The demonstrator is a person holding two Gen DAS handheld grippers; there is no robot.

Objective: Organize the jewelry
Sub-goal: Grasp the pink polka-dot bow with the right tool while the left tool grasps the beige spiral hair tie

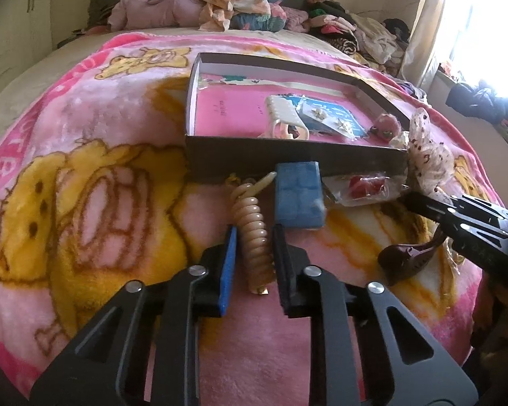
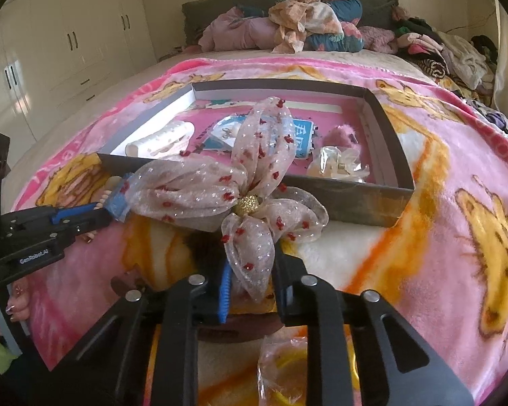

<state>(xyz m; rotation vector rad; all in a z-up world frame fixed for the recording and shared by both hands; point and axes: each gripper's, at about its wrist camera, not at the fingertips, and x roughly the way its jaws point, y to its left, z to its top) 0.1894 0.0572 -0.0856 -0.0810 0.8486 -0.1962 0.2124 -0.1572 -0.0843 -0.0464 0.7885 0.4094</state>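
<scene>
— Of what is the pink and yellow bear-printed blanket [image 1: 94,155] made?
— A fuzzy, matt fleece cloth is seen. The shallow dark cardboard box [image 1: 288,160] is matt outside, with a smooth pink printed paper lining.

— And the beige spiral hair coil [image 1: 252,233]?
— Glossy, smooth plastic is shown. The sheer beige bow with red flecks [image 2: 240,196] is thin glittery mesh cloth, gathered by a rough gold centre.

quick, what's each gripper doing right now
left gripper: shut on the coiled beige hair tie
right gripper: shut on the sheer bow
</scene>
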